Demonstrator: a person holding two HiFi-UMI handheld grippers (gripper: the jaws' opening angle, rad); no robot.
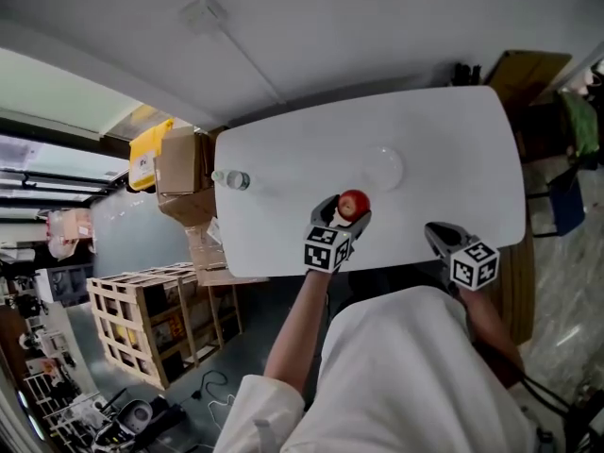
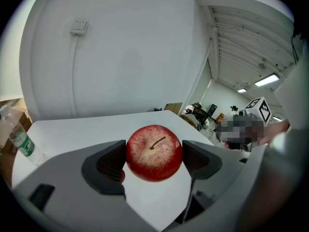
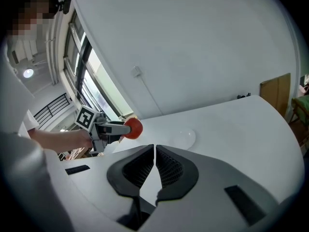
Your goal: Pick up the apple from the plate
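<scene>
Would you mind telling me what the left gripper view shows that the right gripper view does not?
Only the left gripper view shows the stem on the apple and the bottle on the table. Only the right gripper view shows the empty white plate, and that the right gripper has its jaws together. Both show the apple held in the left gripper over the white table.

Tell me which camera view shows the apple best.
The left gripper view: the apple fills the middle, stem showing, clamped between the jaws of the left gripper. The head view shows it small; the right gripper view shows it small and far off.
</scene>
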